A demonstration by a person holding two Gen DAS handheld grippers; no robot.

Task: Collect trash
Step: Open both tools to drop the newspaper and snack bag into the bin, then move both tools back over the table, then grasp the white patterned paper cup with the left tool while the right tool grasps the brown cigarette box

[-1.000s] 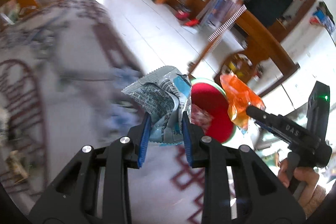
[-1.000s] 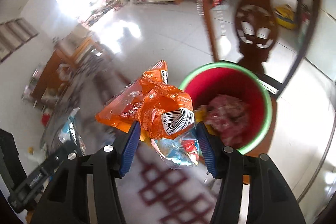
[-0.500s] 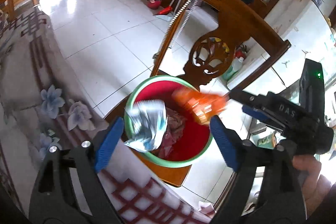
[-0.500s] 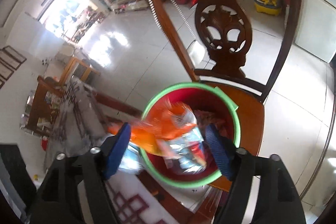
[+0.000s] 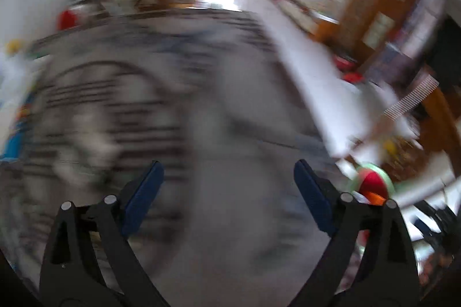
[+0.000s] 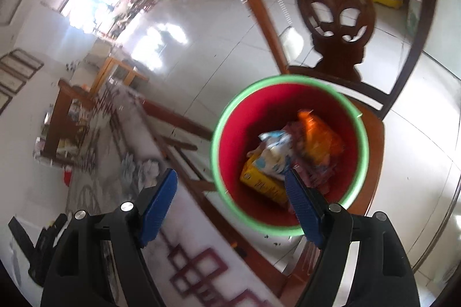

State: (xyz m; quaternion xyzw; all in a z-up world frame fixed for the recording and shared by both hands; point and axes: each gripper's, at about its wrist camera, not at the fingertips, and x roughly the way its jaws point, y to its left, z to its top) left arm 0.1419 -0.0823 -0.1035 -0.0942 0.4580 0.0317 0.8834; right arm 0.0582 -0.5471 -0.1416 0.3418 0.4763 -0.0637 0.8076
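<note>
Glossy pale floor tiles spread behind a dark carved wooden chair, on whose seat stands a round red plastic bucket with a green rim. Inside it lie the crumpled trash wrappers: an orange foil packet, a white-and-blue packet and a flat yellow packet. Angled steeply down, the right hand-held gripper hangs over the bucket's near rim, jaws spread and released, nothing between its blue ribbed pads. Over the patterned cloth of the tabletop, blurred, the left hand-held gripper is opening wide, empty, with the bucket at its right.
</note>
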